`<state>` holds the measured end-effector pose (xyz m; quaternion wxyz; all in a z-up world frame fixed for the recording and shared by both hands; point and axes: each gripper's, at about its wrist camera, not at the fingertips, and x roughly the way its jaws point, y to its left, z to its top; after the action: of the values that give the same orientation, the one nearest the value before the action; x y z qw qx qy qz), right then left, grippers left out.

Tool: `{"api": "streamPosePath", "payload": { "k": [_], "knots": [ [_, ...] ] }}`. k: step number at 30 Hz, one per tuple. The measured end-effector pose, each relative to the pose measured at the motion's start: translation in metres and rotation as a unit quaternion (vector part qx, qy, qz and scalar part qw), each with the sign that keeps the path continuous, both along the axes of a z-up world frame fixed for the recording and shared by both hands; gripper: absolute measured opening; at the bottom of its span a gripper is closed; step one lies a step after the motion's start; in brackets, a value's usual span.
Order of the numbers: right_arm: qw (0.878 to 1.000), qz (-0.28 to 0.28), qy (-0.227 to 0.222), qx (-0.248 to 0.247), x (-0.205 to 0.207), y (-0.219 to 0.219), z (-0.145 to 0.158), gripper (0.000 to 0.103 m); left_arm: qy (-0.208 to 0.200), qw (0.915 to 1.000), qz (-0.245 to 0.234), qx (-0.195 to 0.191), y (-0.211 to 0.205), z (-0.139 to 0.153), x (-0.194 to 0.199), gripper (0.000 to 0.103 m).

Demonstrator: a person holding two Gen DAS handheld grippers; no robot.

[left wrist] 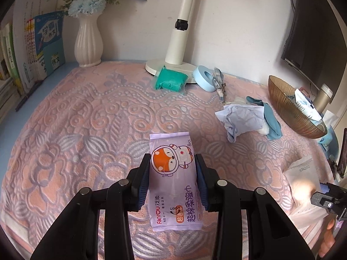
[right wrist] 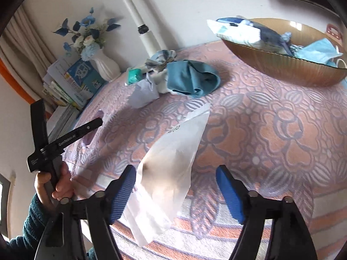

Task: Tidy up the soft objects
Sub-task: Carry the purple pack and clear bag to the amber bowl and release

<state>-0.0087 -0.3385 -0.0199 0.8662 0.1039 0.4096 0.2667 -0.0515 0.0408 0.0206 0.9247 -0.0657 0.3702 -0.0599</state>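
Note:
My left gripper is shut on a purple pack of wet wipes with an orange fox on it, over the pink patterned cloth. My right gripper is open, with a white translucent pouch lying on the cloth between its fingers; the pouch also shows in the left wrist view. A brown ribbed bowl holds a tissue pack and a blue mask; it also shows in the left wrist view. A blue cloth and crumpled pale paper lie near it.
A white vase with flowers and a stack of books stand at the back left. A lamp base, a green packet and a blue tape roll sit at the back. A dark monitor is on the right.

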Motion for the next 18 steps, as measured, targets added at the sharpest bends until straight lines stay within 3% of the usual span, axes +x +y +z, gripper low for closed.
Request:
{"api": "streamPosePath", "payload": {
  "k": [3, 6, 10, 13, 14, 17, 18],
  "knots": [
    [0.999, -0.034, 0.03, -0.023, -0.001, -0.008, -0.005, 0.094, 0.0, 1.0, -0.001, -0.004, 0.001, 0.0, 0.0, 0.036],
    [0.998, -0.054, 0.035, -0.009, -0.011, -0.005, -0.007, 0.103, -0.002, 1.0, -0.002, -0.002, -0.001, 0.0, 0.0, 0.036],
    [0.995, -0.083, 0.037, -0.035, -0.014, 0.011, -0.005, 0.103, -0.006, 1.0, -0.002, 0.0, -0.002, 0.001, -0.001, 0.036],
    [0.993, -0.103, 0.047, -0.025, -0.011, 0.019, -0.003, 0.103, -0.005, 1.0, -0.003, -0.002, -0.002, 0.0, -0.002, 0.036],
    [0.992, -0.11, 0.045, -0.031, -0.01, 0.022, -0.003, 0.097, -0.005, 1.0, -0.003, -0.002, -0.002, 0.0, -0.001, 0.036],
    [0.988, -0.123, 0.024, -0.088, -0.012, 0.035, -0.003, 0.059, -0.006, 1.0, -0.003, -0.002, -0.002, 0.0, -0.002, 0.036],
    [0.987, -0.122, 0.015, -0.105, -0.014, 0.04, -0.003, 0.053, -0.006, 1.0, -0.003, -0.002, -0.002, 0.001, -0.002, 0.036]
  ]
}}
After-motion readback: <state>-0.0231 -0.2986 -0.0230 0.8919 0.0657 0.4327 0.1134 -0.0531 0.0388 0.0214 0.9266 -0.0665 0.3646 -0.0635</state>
